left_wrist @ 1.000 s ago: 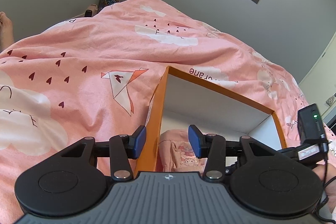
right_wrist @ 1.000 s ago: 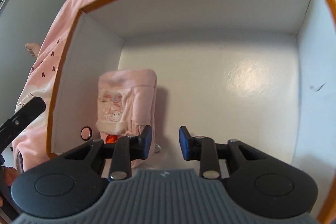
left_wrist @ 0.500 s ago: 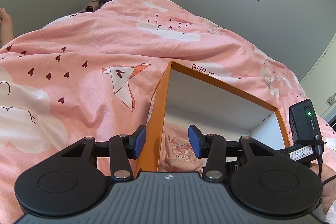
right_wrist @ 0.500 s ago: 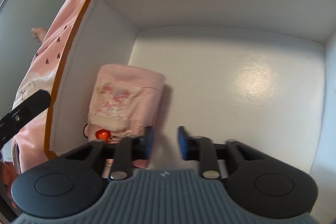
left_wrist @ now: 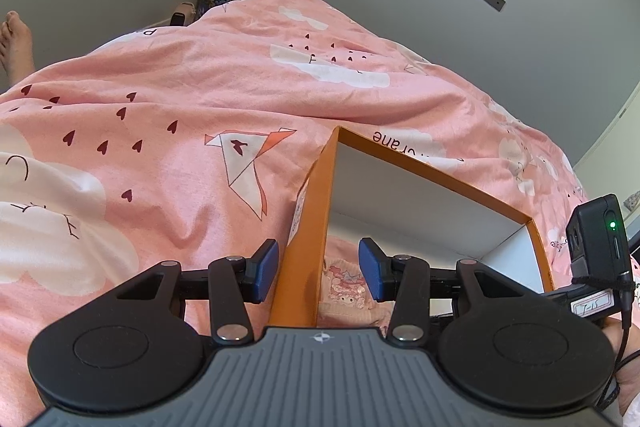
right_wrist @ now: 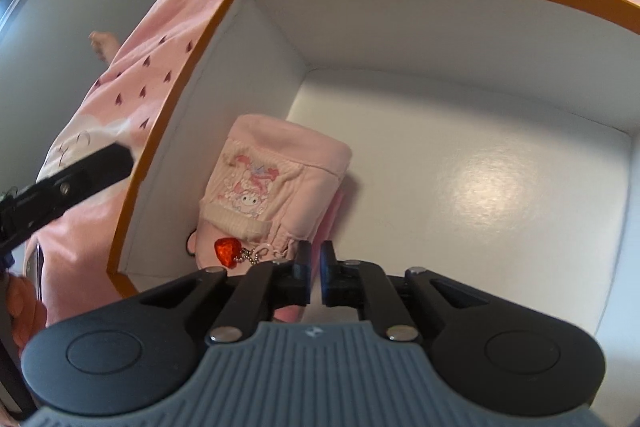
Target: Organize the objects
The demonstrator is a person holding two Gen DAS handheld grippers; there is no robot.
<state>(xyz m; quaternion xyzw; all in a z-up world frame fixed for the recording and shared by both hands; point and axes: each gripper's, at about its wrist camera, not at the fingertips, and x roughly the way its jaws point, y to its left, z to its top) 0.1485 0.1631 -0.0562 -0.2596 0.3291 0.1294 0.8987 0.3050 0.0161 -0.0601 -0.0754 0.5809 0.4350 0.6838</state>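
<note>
Inside, right fingers [right_wrist: 315,279] closed, empty, by soft pink pouch [right_wrist: 276,187]; left fingers [left_wrist: 319,269] straddle cardboard wall [left_wrist: 308,231], untouching.

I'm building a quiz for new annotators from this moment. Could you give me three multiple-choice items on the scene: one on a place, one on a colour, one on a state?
1. Where does the pink pouch lie?
A. On the bedspread, outside the box
B. Inside the box, next to its left wall
C. Between the left gripper's pads

2. What colour is the outside of the box?
A. Orange
B. Blue
C. Green

3. How do the jaws of the right gripper stand?
A. Wide open
B. Clamped on the box wall
C. Shut, with nothing between them

Answers:
1 B: the right wrist view shows the pouch on the white floor of the box, by the left wall.
2 A: rim and outer wall are orange, the inside white.
3 C: its pads stand nearly together above the box floor, beside the pouch and gripping nothing.
</note>
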